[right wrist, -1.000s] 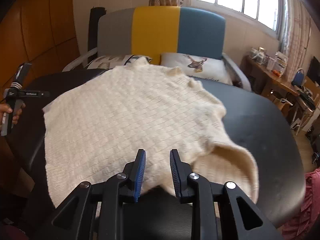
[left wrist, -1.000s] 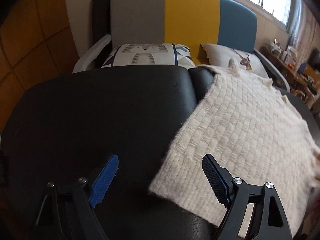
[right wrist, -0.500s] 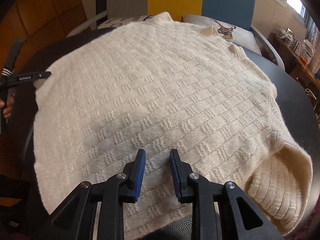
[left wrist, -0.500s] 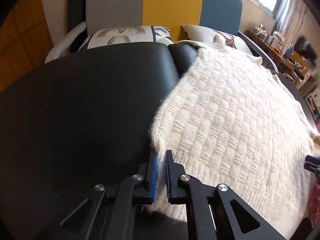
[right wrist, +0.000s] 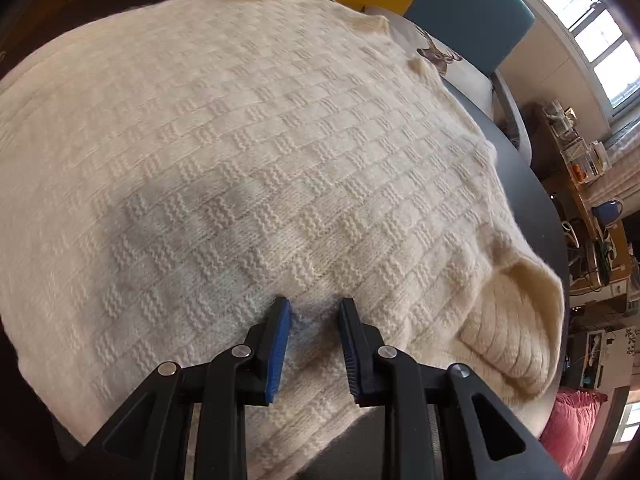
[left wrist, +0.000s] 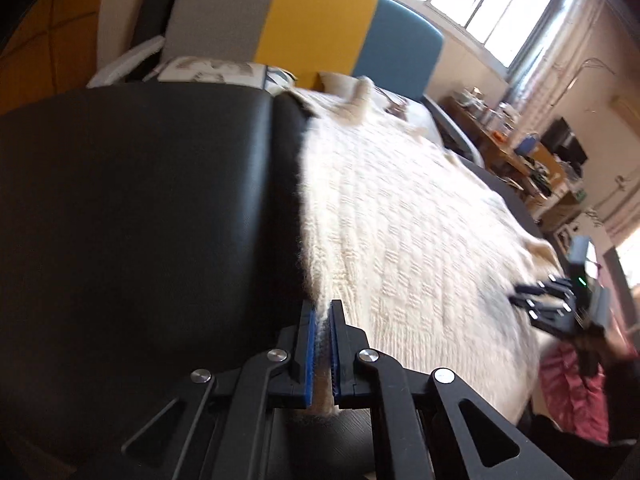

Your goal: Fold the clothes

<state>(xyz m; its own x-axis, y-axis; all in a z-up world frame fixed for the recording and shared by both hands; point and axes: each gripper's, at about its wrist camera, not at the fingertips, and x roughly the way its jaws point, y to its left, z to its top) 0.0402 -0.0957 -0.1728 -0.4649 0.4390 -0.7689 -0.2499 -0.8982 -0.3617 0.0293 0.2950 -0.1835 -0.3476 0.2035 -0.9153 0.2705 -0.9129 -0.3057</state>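
Trouble could come from the thin grip on the sweater [left wrist: 400, 232]. Only the fuzzy edge of the sweater is pinched by the left claw [left wrist: 322, 344], which is clenched tight on it. If the edge is pulled hard or fast, the soft wool could be stretched out of shape, or it could slip free and flop back down.

The right claw [right wrist: 314, 346] is pointed down at the middle of the sweater near its bottom hem. Its jaws are set a little apart, with knit lying under and between the tips, but it cannot be told whether any wool is truly caught. If only the top layer is picked up, the sweater could be bunched up and the fold could be made crooked. The smooth bench [left wrist: 140, 208] could also let the whole sweater be dragged sideways.

The sweater is spread flat on the black bench, with its neck end toward the sofa [left wrist: 312, 36]. It is made of thick cream wool, knitted in a pattern of little raised squares like a basket. The cuff [right wrist: 516, 316] is ribbed and rolled open like a tube. The bench is padded, dark and a bit shiny, like leather, with a seam down it. The claw pads [right wrist: 280, 344] are blue and ridged.
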